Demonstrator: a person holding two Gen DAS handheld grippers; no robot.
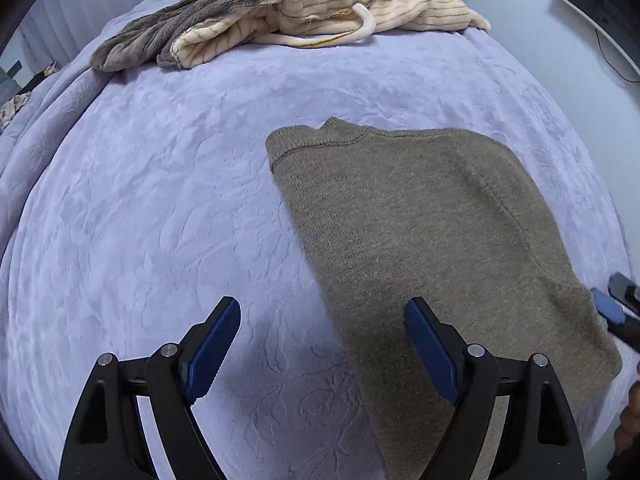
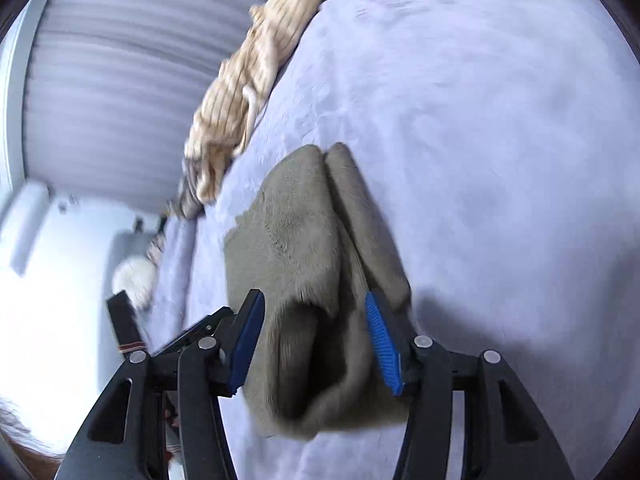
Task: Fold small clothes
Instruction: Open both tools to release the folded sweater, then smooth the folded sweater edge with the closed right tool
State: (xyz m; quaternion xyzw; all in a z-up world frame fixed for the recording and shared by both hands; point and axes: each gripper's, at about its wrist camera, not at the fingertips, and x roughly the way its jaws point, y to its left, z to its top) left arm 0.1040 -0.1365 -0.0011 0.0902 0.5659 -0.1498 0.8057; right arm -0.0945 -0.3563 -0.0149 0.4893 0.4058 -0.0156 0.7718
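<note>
A taupe knit sweater (image 1: 420,232) lies folded on the lilac bedspread (image 1: 160,200), neckline toward the far side. My left gripper (image 1: 322,308) hovers open over the sweater's near left edge, one finger above the bedspread, the other above the knit, nothing between the pads. A finger (image 1: 608,306) of my right gripper shows at the sweater's right corner. In the right wrist view the sweater (image 2: 296,240) lies bunched under my right gripper (image 2: 313,300). Its jaws stand apart with a fold of knit in the gap, and the pads do not press it.
A heap of beige striped and grey plush clothes (image 1: 280,12) lies along the bed's far edge, the same heap (image 2: 240,92) at the bedside in the right wrist view. Pale curtains (image 2: 120,60) hang beyond. A dark screen (image 1: 600,8) stands at the right. A hand (image 1: 632,412) shows at the edge.
</note>
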